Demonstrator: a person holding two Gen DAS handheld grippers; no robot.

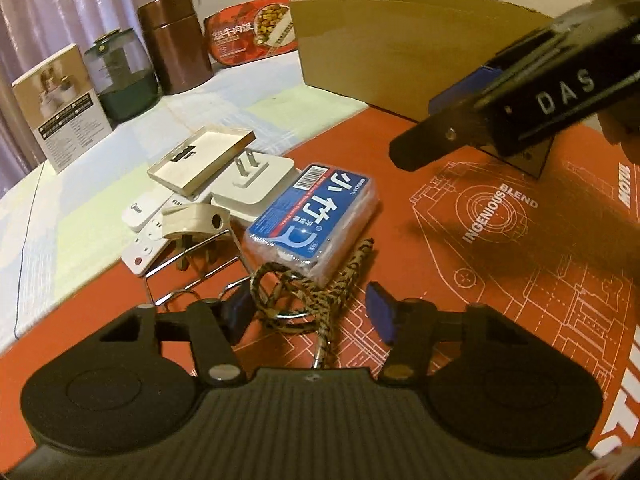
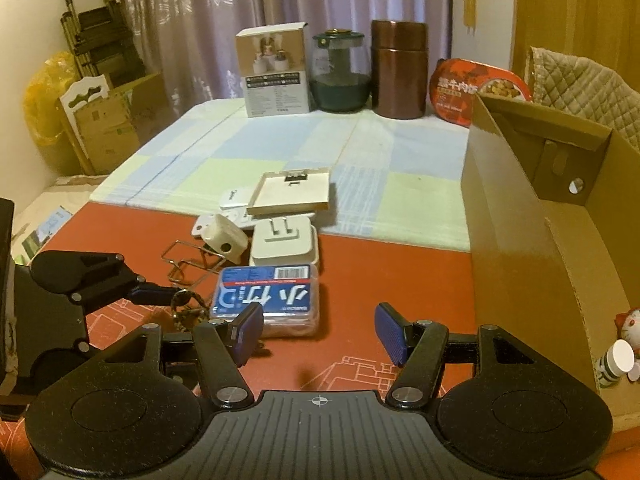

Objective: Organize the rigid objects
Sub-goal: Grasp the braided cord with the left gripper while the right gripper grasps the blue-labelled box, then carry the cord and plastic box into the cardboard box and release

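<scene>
A pile of small objects lies on the red mat [image 1: 500, 240]: a blue-labelled plastic box [image 1: 314, 216] [image 2: 268, 300], a white plug adapter [image 1: 254, 188] [image 2: 284, 240], a smaller white plug [image 1: 196, 222] [image 2: 222, 238], a flat metal tin lid [image 1: 202, 158] [image 2: 292, 194], white remotes [image 1: 144, 236], a wire rack [image 1: 192, 268] and a braided cord [image 1: 304, 292]. My left gripper [image 1: 308, 312] is open, its jaws either side of the cord. My right gripper [image 2: 318, 332] is open and empty, just in front of the blue box; it also shows in the left wrist view [image 1: 440, 128].
An open cardboard box [image 2: 540, 240] [image 1: 400, 48] stands at the right with small figurines [image 2: 618, 354] inside. At the back of the checked cloth [image 2: 280, 148] stand a product carton [image 2: 276, 74], a glass jar [image 2: 340, 72], a brown canister [image 2: 400, 68] and a red food pack [image 2: 476, 88].
</scene>
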